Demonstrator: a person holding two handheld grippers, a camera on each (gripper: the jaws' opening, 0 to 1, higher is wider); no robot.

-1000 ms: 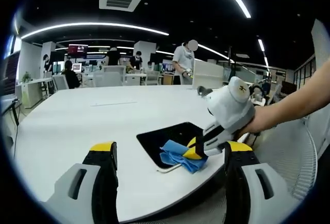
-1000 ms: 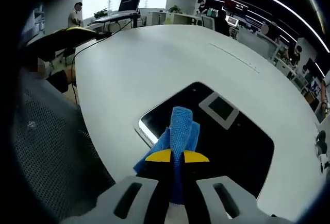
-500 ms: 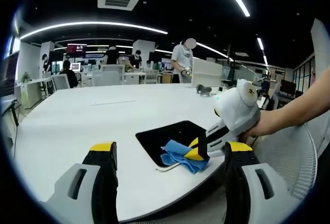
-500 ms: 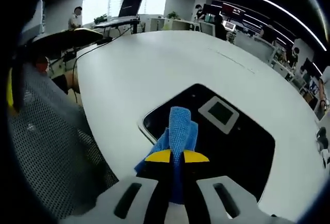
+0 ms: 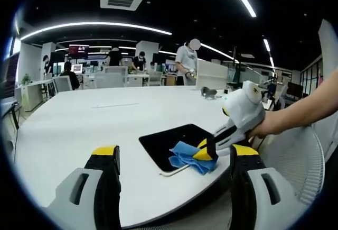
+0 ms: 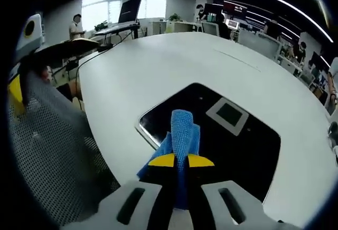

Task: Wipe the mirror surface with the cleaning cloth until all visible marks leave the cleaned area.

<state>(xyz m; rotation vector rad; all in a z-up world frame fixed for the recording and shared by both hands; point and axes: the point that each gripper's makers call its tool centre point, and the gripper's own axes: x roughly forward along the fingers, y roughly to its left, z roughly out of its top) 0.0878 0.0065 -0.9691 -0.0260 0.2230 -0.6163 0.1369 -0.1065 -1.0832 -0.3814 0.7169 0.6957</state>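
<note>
Since a second ago the right tongs [image 5: 207, 153] have slid the cloth [image 6: 181, 135] slightly along the mirror [image 6: 237, 140], near its corner at the bench [image 6: 142, 71] edge. They stay clamped on the cloth. Left tongs [image 5: 171, 158] hang wide apart, holding nothing, short of the mirror.

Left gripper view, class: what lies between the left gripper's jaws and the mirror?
Bare white table; the open left gripper hangs short of the mirror, where the right gripper presses the blue cloth.

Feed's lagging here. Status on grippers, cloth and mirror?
Right gripper shut on blue cloth, cloth on mirror near its edge. Left gripper open, off the table. Nothing in the way.
</note>
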